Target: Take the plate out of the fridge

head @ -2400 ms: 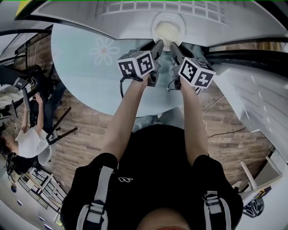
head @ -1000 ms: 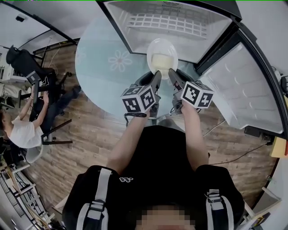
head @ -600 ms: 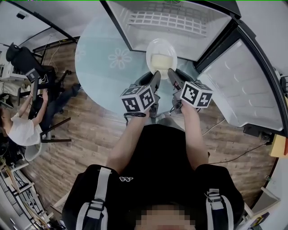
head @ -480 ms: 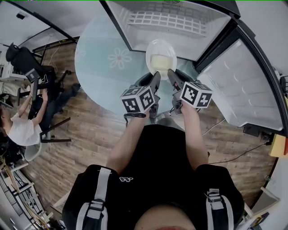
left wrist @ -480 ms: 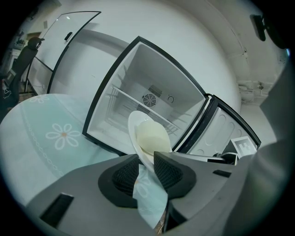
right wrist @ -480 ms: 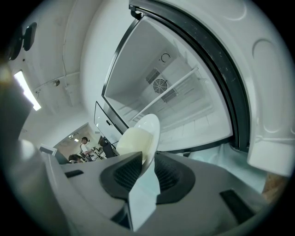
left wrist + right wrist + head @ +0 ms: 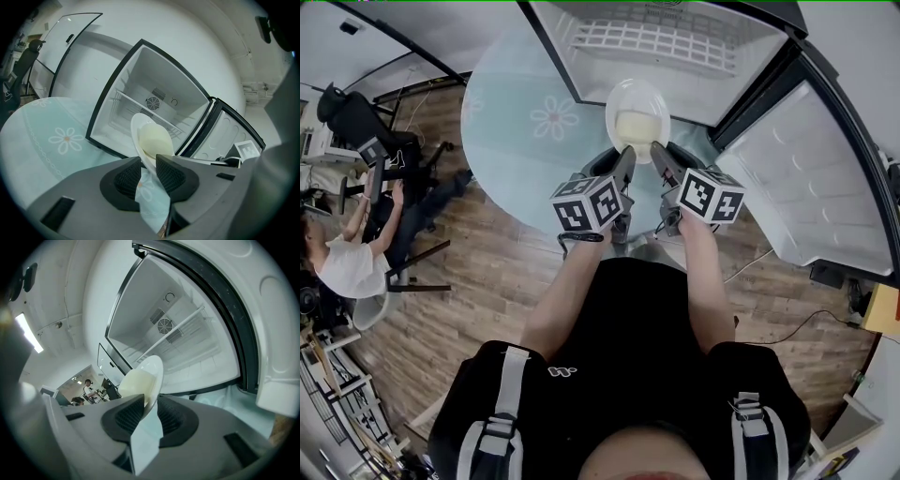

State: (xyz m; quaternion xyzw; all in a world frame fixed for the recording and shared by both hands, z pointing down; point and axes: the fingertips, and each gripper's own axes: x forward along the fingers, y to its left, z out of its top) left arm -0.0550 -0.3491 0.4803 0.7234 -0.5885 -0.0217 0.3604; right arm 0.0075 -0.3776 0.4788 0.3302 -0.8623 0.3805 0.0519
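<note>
A white plate [image 7: 637,105] carrying a pale yellow block hangs over the table just in front of the open fridge [image 7: 666,42]. My left gripper [image 7: 625,157] has the plate's near left rim between its jaws, and they are closing. My right gripper [image 7: 657,152] holds the near right rim, and its jaws are easing open a little. In the left gripper view the plate [image 7: 149,137] stands on edge between the pads of the left gripper [image 7: 148,168]. In the right gripper view the plate [image 7: 143,376] rises the same way from the right gripper [image 7: 150,411].
The fridge door [image 7: 811,187] stands swung open at the right. A round table [image 7: 516,150] with a pale green flowered cloth lies under the plate. A person [image 7: 347,267] sits at the far left beside a black chair [image 7: 356,117]. Cables run over the wooden floor [image 7: 787,300].
Since the earliest frame the plate and both grippers have come back out of the fridge opening. Over the last second they have stayed almost still in front of it.
</note>
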